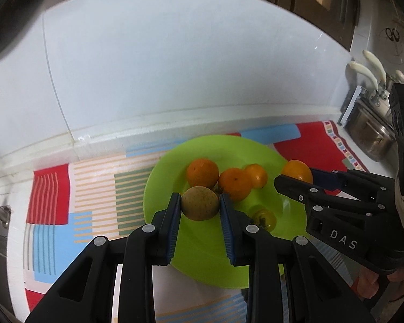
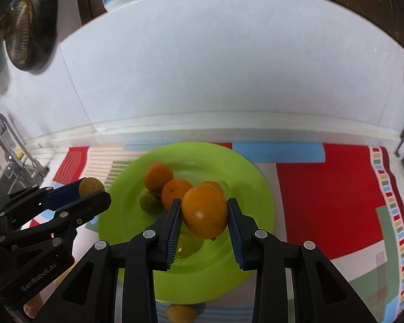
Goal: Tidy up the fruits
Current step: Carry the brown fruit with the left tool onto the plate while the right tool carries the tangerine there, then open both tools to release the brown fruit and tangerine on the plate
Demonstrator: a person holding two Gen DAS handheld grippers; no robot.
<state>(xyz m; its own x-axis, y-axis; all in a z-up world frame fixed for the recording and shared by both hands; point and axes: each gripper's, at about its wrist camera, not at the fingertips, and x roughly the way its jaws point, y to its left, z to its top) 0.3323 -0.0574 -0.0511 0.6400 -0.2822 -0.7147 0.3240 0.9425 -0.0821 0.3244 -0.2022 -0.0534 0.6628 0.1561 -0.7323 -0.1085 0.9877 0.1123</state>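
L wrist view: left tool [image 1: 200,203] clenched on a brownish-green fruit [image 1: 200,202], both blue pads touching its sides, held over the near-left part of the green plate [image 1: 172,167]. Plate sits on a striped, multicolour mat [image 1: 94,188] on the white bench [image 1: 16,255], just in front of the white tiled wall [image 1: 175,67]. On the plate: 3 oranges in a cluster, the left one [image 1: 202,172], the middle one [image 1: 234,183] and a smaller one [image 1: 256,175] behind it, middle touching its neighbours. A yellowish fruit w/ dark calyx [image 1: 264,218] lies apart, nearer the camera, to the right of the held fruit. Right tool [image 1: 296,176] enters from the right, gripping an orange [image 1: 296,172] above the plate's right rim. Sink w/ cream-handled taps [image 1: 369,72] at far right. R wrist view: right tool [image 2: 204,214] clenched on the orange [image 2: 204,211], pads on both sides, held over plate centre [image 2: 250,188]. Behind it 2 oranges [image 2: 158,176] [image 2: 175,189] on the plate, a third partly hidden, plus a greenish fruit [image 2: 148,202], blurred. Left tool [image 2: 90,192] at left, level w/ the plate's left rim, grasping the brownish fruit [image 2: 90,185]. Another orange-coloured fruit [image 2: 180,313] shows at the bottom edge, near side of the plate; whether it rests on the mat, cannot tell. Dark pan [image 2: 27,27] hangs on the wall upper left.
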